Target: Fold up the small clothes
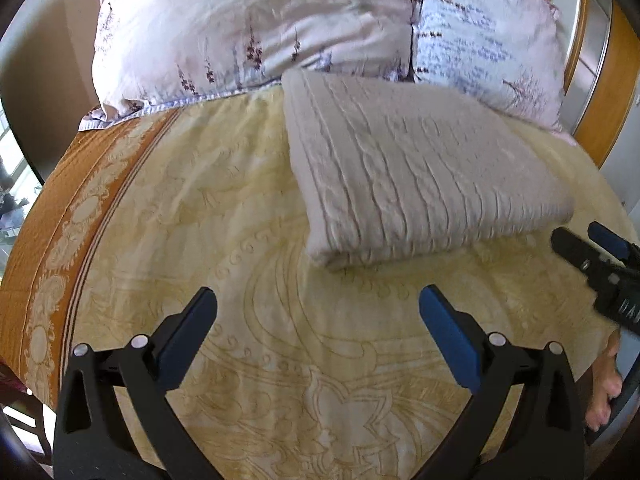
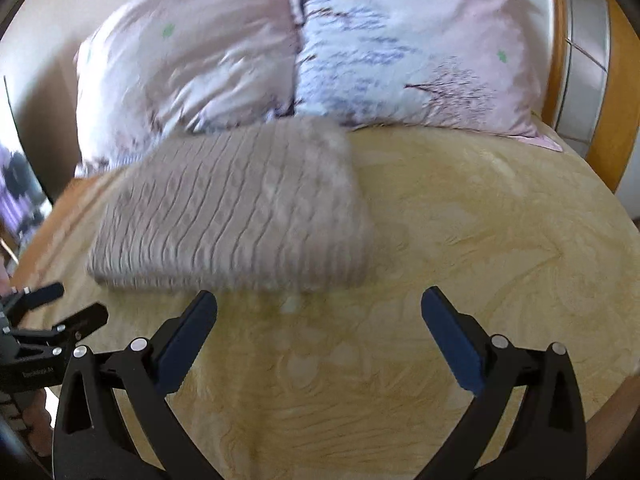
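Note:
A pale beige cable-knit sweater (image 1: 416,176) lies folded into a thick rectangle on the yellow patterned bedspread (image 1: 248,272), its far edge against the pillows. My left gripper (image 1: 318,300) hovers open over bare bedspread, a little short of the sweater's near left corner, nothing between its blue pads. In the right wrist view the same sweater (image 2: 236,208) lies left of centre, and my right gripper (image 2: 319,300) stands open just in front of its near edge, holding nothing. The right gripper (image 1: 592,248) also shows at the right edge of the left wrist view; the left gripper (image 2: 60,312) shows at the left edge of the right wrist view.
Two large floral pillows (image 1: 248,32) (image 2: 400,48) lean at the head of the bed. An orange border (image 1: 60,240) runs down the bedspread's left side. A wooden bed frame (image 2: 616,120) curves along the right. A person's hand (image 1: 604,392) grips the right tool's handle.

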`<state>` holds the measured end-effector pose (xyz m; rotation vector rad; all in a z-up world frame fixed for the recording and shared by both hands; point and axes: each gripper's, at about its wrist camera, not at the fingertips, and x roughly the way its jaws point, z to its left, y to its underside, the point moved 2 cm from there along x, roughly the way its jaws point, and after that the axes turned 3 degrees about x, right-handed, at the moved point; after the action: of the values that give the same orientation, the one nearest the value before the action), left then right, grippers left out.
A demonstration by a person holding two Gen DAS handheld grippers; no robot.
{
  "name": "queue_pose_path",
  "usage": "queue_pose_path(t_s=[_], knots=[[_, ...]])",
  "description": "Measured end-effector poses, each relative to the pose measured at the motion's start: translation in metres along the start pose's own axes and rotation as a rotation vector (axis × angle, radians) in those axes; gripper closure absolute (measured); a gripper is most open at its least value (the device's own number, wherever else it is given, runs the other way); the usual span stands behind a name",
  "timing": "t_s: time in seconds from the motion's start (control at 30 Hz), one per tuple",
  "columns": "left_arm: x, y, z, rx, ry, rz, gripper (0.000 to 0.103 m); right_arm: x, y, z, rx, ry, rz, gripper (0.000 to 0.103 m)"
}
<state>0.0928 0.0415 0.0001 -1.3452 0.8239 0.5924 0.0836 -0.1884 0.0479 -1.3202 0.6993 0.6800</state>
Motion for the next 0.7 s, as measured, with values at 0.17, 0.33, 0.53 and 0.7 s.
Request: queue_pose_path(t_s=[0.17,0.33,0.53,0.7], knots=[[0.012,0.003,-0.003,0.008,-0.019,0.057,0.002,0.014,0.011,0.013,-0.031,0.021,0.065,0.001],[0.016,0.005,-0.001,-0.005,-0.021,0.076,0.002,0.02,0.014,0.012,-0.021,0.014,0.09,0.001],[0.019,0.004,-0.002,-0.006,-0.028,0.082,0.002,0.022,0.015,0.014,-0.033,0.028,0.096,0.001],[0.019,0.004,-0.003,-0.012,-0.027,0.082,0.002,0.025,0.014,0.013,-0.04,0.043,0.104,0.001]])
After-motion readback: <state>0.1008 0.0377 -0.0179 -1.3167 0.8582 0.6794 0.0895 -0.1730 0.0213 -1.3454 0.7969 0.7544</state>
